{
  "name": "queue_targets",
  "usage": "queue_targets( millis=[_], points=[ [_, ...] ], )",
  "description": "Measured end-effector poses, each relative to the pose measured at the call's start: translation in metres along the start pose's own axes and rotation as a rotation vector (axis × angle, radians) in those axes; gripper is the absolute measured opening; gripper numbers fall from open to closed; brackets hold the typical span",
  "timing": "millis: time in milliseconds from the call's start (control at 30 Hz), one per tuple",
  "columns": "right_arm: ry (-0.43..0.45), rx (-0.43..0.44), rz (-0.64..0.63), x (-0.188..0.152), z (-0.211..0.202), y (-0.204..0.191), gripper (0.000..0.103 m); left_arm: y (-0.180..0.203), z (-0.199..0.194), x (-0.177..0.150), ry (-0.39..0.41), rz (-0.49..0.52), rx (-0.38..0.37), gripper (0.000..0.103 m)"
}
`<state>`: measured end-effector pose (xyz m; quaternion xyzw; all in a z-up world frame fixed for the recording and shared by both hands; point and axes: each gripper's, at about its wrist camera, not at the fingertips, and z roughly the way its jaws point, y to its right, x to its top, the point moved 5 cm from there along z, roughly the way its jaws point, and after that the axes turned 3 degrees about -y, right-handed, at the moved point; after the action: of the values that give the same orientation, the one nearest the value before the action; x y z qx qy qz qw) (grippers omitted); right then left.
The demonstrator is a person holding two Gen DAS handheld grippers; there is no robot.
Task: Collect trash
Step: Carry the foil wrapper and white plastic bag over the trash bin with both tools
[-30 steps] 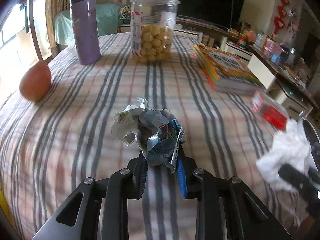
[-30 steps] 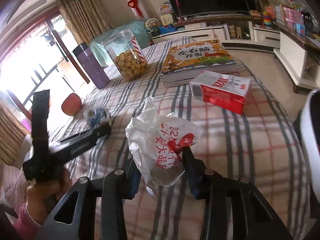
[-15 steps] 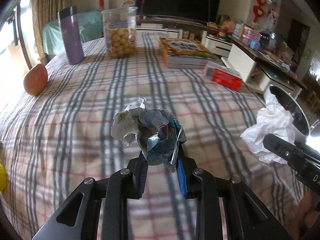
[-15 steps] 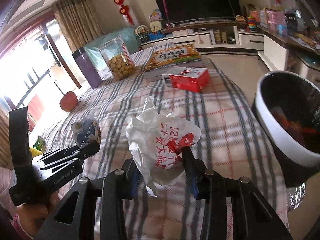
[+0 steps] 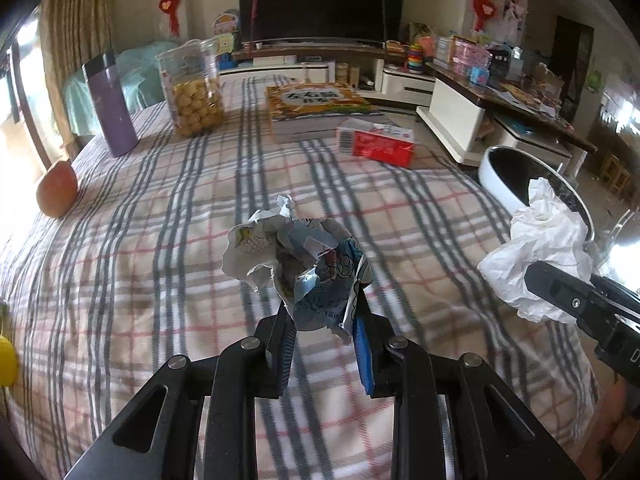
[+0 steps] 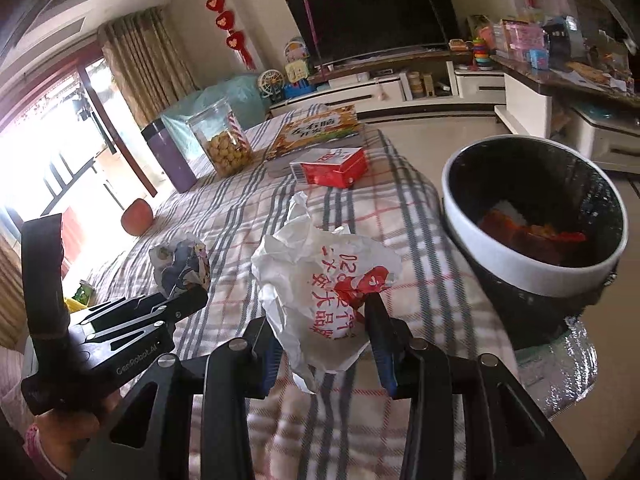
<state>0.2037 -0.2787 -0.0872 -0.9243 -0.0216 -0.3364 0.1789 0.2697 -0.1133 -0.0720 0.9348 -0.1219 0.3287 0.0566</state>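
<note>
While both grippers point downward over the near part of the table with the plaid cloth, each carries one piece of trash clear of the cloth. The left gripper has its fingers closed on a crumpled printed paper wrapper, which stands up from between the blue pads. The right gripper clamps a crumpled white plastic bag with red print in the same manner.

In the right wrist view, the left gripper sits lower left, held from below by a hand, and the wrapper projects from its tip. A waste bin with a white rim and black liner stands just beyond the table's right edge, to the right of the bag; reddish scraps lie inside.

Toward the far edge stand a purple flask, a jar of snacks, a book and a red carton. An apple lies near the left edge.
</note>
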Motion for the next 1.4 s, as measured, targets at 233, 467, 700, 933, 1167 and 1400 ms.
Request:
queue_targets(
  millis=[233, 467, 700, 933, 1167, 1400],
  points=[
    [0.018, -0.013, 0.014, -0.004, -0.013, 0.011, 0.039, 0.016, -0.007, 0.0, 0.006, 0.033, -0.012, 0.025],
    [0.035, -0.023, 0.024, -0.006, -0.024, 0.02, 0.039, 0.029, -0.009, 0.001, 0.004, 0.059, -0.017, 0.025],
    [0.053, -0.031, 0.042, -0.003, -0.032, 0.031, 0.039, 0.042, -0.009, 0.006, 0.002, 0.081, -0.025, 0.025],
    [0.061, -0.046, 0.059, -0.004, -0.041, 0.043, 0.039, 0.055, -0.005, 0.01, -0.005, 0.103, -0.033, 0.025],
    [0.07, -0.059, 0.078, 0.0, -0.048, 0.059, 0.039, 0.072, 0.0, 0.016, -0.013, 0.126, -0.048, 0.025],
    [0.073, -0.071, 0.094, 0.005, -0.053, 0.073, 0.039, 0.087, 0.006, 0.024, -0.014, 0.141, -0.065, 0.025]
  ],
)
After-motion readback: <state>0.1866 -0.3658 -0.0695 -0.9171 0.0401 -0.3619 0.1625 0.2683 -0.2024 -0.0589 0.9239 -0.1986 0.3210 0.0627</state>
